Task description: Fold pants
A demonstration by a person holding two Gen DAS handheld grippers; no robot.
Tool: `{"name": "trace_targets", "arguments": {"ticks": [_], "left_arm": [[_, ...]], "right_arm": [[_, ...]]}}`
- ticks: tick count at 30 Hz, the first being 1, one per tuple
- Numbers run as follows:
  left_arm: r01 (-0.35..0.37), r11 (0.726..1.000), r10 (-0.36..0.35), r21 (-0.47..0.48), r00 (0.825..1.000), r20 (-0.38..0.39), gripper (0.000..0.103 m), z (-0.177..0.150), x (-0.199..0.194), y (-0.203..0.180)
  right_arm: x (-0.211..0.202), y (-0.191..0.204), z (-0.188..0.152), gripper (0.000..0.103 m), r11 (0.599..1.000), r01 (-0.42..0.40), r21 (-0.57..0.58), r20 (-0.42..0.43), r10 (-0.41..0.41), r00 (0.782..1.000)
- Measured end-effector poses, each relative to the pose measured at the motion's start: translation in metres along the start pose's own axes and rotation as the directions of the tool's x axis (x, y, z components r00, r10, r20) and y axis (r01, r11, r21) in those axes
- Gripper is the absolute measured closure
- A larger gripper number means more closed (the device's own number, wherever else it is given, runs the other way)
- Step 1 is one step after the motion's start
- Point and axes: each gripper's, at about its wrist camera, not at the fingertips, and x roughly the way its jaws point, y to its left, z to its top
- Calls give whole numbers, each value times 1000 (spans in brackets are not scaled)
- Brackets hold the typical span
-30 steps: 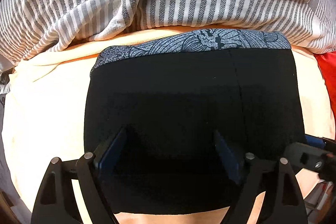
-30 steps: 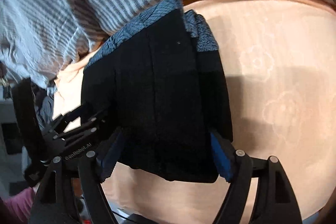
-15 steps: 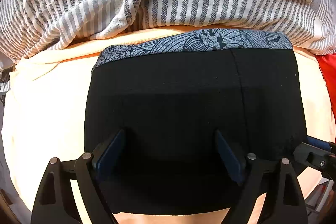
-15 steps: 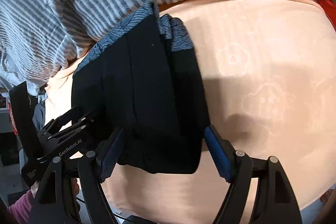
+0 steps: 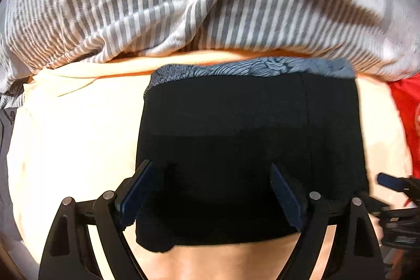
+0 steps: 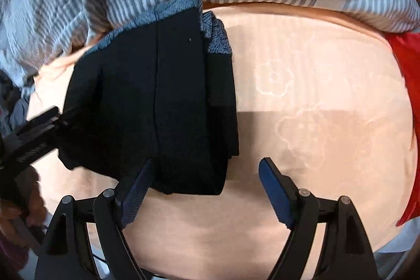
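Black, soft knit fabric makes up the pants (image 5: 249,138), which lie folded into a compact rectangle on a peach bedsheet (image 5: 73,138), with a blue-grey patterned layer (image 5: 252,68) showing along their far edge, just in front of a rumpled grey-and-white striped blanket (image 5: 183,4). Your left gripper (image 5: 210,196) hangs over the near half of the bundle with its jaws spread wide and nothing pinched between the pads. Your right gripper (image 6: 204,190) points down at the bundle's near right corner; its jaws are opening, the left pad sits over the black cloth and the right pad over bare sheet, and neither presses on anything. Expect the pants to be light, limp and easy to crease, not slippery and not fragile, so the stacked layers may slide apart or sag if you lift from one point. Judging by the thick rolled edge nearest you, the safest hold is probably across that folded edge, pinching all layers together near both corners. A red cloth (image 6: 409,75) lies at the far right, well apart.
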Motion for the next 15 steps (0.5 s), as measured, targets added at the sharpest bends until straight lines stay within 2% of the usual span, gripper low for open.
{"name": "trace_targets", "arguments": {"ticks": [2,4,7,10,14,15], "left_arm": [[-28,999,27,25,999,33,15,-4,-12,-1],[-55,998,53,40,998,41,15,-8,-17,5],[-110,993,110,30,994,-16,15,-17,-5,19],[-142,990,141,1,988,-64,15,-27,10,39],[-141,990,141,6,988,-68,15,-33,11,44],[-146,989,147,16,987,-65,15,-33,11,42]], "right_arm": [[8,6,-7,18,997,52,-53,-12,-52,999],[19,8,-12,5,993,77,-85,-45,-81,996],[32,4,-22,4,990,116,-83,-88,-124,988],[21,-5,-26,4,996,84,-24,-55,-86,995],[-5,-12,-21,4,997,79,27,12,-79,997],[-12,-15,-20,4,997,54,47,31,-56,998]]}}
